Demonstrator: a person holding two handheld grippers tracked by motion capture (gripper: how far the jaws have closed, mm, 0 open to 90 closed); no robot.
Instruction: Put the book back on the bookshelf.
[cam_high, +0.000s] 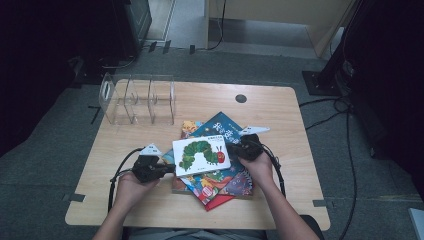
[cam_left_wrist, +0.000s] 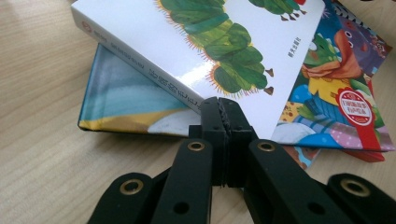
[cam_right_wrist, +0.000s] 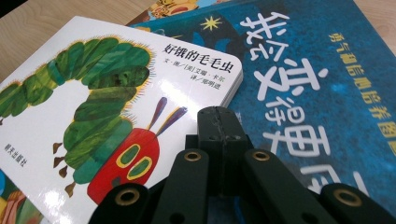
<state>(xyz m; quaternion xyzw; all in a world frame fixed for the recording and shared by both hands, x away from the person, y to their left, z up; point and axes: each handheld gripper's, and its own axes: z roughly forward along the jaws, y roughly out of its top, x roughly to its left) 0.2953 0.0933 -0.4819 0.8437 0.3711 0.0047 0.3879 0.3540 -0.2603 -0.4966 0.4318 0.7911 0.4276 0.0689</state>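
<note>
Caterpillar book (cam_high: 201, 155) lies on top of the book pile (cam_high: 216, 184), near the middle of the table (cam_high: 280, 107). The left gripper (cam_high: 167, 169) and the right gripper (cam_high: 235, 148) have their jaws fully closed, holding nothing; each tip rests at an edge of this book. I think the glossy cover may slide on the books under it if only one side pushes, and the pile could shift. Beyond the caterpillar book lies a blue book (cam_right_wrist: 299, 70), and further left the clear rack (cam_high: 137, 98) stands. Nothing blocks the way between.
</note>
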